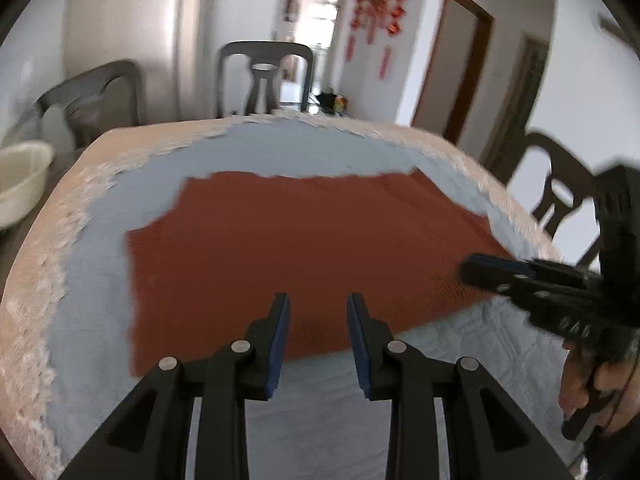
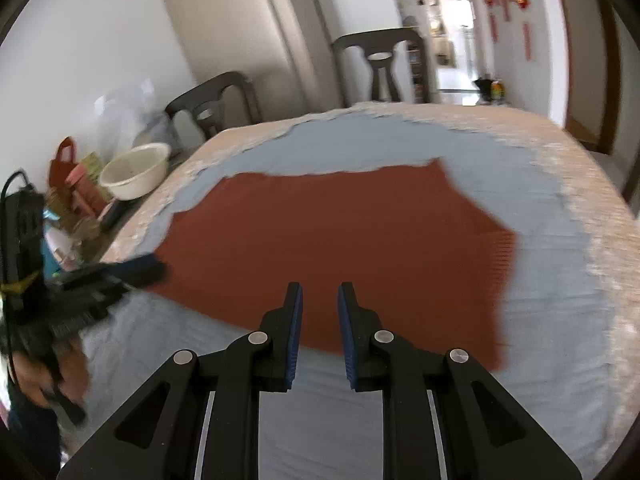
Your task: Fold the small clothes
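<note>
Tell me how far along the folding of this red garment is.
Done: the red garment lies spread flat on the blue cloth. In hand: nothing; the left gripper and right gripper are both empty above its near edge. Left: every fold.

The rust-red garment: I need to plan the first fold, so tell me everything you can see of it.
The rust-red garment is a ribbed, knit-looking cloth in one plain colour, spread flat and unfolded on the light blue table cover. A short sleeve-like flap juts out at each side; its far edge looks slightly uneven. The near hem lies closest to the left gripper and right gripper. Both hover over that hem with open jaws and nothing between them. Motion blur hides finer detail.
</note>
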